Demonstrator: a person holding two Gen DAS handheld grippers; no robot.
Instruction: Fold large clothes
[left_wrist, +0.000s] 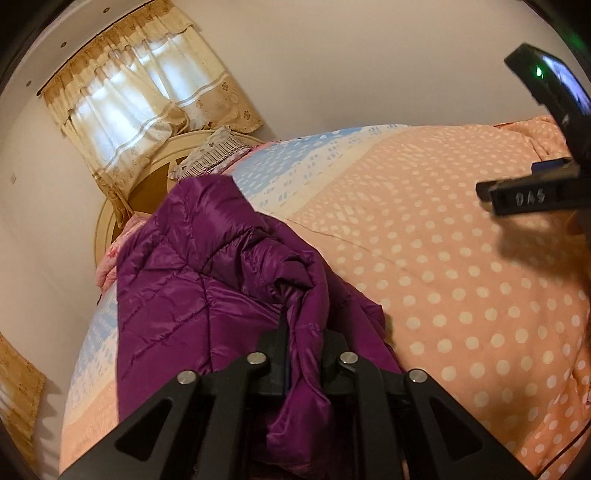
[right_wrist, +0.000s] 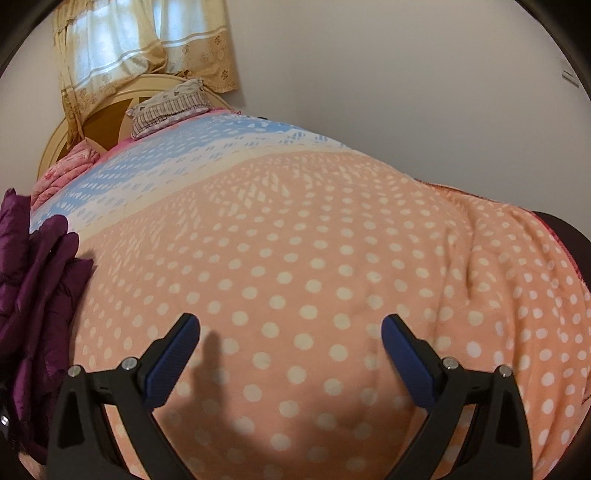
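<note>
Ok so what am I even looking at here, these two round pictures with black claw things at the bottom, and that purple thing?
Those claws are hand-held grippers, one in each of a person's hands, each carrying a wide-angle camera looking along its fingers. One picture is from the left gripper: it is shut on a purple puffer jacket, bunched on a bed under a spotted peach and blue blanket. The other is from the right gripper: its jaws are open with nothing between them, over bare blanket. Behind are a headboard, a pillow and a curtain.
</note>
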